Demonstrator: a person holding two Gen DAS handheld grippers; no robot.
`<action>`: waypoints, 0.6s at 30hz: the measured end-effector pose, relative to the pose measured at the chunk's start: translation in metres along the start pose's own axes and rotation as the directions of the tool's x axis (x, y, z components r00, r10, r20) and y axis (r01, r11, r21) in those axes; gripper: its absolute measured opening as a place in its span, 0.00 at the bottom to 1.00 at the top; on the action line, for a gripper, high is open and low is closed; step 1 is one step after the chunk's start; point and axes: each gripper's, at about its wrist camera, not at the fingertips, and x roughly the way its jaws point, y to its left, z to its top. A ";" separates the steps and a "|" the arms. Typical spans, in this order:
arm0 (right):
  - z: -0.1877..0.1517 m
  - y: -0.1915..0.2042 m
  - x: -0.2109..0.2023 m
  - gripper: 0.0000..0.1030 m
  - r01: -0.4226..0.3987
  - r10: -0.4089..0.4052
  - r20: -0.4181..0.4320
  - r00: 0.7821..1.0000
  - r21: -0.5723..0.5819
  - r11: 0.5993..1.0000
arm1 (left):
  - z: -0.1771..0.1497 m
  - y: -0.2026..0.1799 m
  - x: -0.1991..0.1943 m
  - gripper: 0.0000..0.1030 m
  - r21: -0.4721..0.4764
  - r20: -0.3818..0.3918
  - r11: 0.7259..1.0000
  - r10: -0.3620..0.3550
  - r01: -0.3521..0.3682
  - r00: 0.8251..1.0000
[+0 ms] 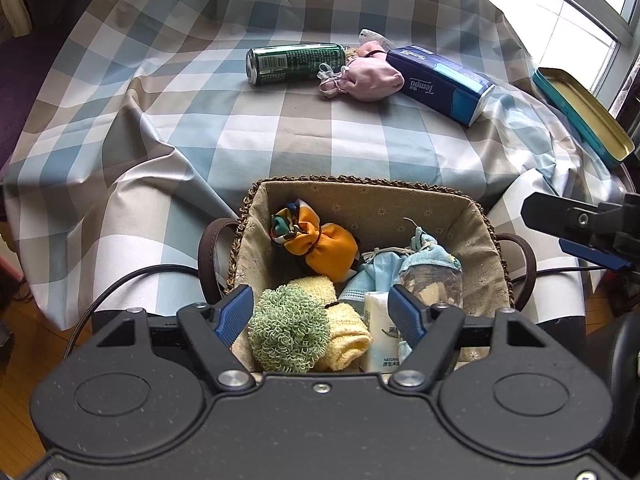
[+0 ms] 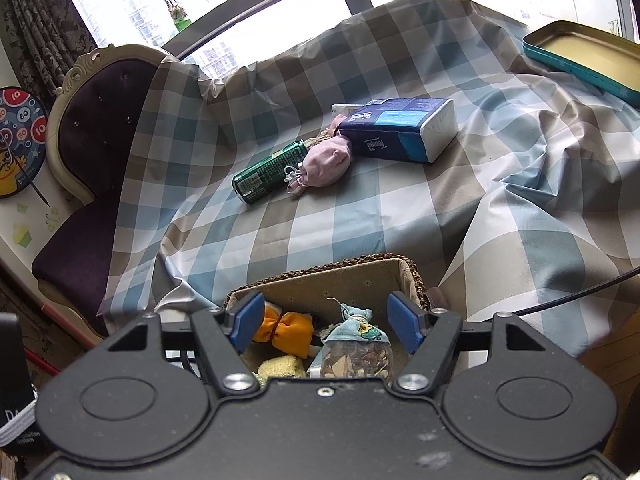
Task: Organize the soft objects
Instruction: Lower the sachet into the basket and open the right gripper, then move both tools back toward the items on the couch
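Inside basket [image 1: 476, 216]: orange pouch [image 1: 328, 250], green puff [image 1: 286, 328]; both grippers' jaws apart, empty

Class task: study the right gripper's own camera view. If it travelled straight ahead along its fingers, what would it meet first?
Probably the clear sachet with the blue cloth top in the wicker basket; it sits between the open right gripper fingers, though depth is unclear.

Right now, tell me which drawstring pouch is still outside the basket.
The pink pouch, lying on the tablecloth against the green can; the orange and blue ones are inside.
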 end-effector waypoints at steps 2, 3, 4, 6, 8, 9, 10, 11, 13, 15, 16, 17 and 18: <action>-0.001 0.000 0.001 0.67 0.002 -0.002 -0.004 1.000 -0.001 1.000 | 0.000 0.000 0.000 0.68 0.000 0.000 1.000 0.000 0.000 1.000; -0.001 -0.001 0.001 0.67 0.002 -0.002 -0.006 1.000 -0.001 1.000 | 0.000 0.000 0.000 0.68 0.001 0.000 1.000 0.001 -0.001 1.000; -0.001 0.000 0.001 0.68 0.003 -0.003 -0.008 1.000 -0.002 1.000 | 0.000 0.000 0.000 0.68 0.001 -0.001 1.000 0.000 0.000 1.000; -0.001 0.000 0.001 0.68 0.003 -0.003 -0.011 1.000 -0.003 1.000 | 0.000 -0.001 0.000 0.68 0.002 -0.002 1.000 0.002 -0.002 1.000; -0.001 0.000 0.002 0.69 0.005 -0.005 -0.015 1.000 -0.004 1.000 | 0.000 -0.001 -0.001 0.68 0.005 -0.002 1.000 0.003 -0.003 1.000; -0.001 0.000 0.003 0.69 0.005 -0.005 -0.017 1.000 -0.005 1.000 | 0.001 -0.001 -0.001 0.68 0.006 -0.002 1.000 0.004 -0.004 1.000; -0.001 0.000 0.003 0.70 0.006 -0.006 -0.020 1.000 -0.007 1.000 | 0.001 -0.002 -0.001 0.68 0.008 -0.001 1.000 0.005 -0.005 1.000; -0.002 0.000 0.004 0.71 0.008 -0.009 -0.022 1.000 -0.011 1.000 | 0.001 -0.002 -0.001 0.68 0.009 0.000 1.000 0.006 -0.006 1.000; -0.002 0.001 0.005 0.72 0.017 -0.018 -0.027 0.999 -0.018 1.000 | 0.001 -0.003 -0.002 0.68 0.012 0.000 1.000 0.008 -0.008 1.000; -0.002 0.001 0.007 0.75 0.026 -0.027 -0.035 0.999 -0.025 0.999 | 0.001 -0.004 -0.001 0.68 0.016 -0.001 1.000 0.012 -0.012 1.000; -0.002 0.000 0.007 0.75 0.030 -0.031 -0.039 0.999 -0.028 0.999 | 0.001 -0.005 -0.001 0.68 0.020 -0.002 1.000 0.015 -0.015 1.000; -0.002 0.000 0.008 0.75 0.033 -0.035 -0.042 0.999 -0.032 0.999 | 0.000 -0.006 -0.001 0.68 0.024 -0.003 1.000 0.017 -0.017 1.000; -0.002 0.000 0.009 0.75 0.037 -0.039 -0.044 0.998 -0.036 0.999 | 0.000 -0.006 0.000 0.68 0.028 -0.004 0.999 0.020 -0.019 1.000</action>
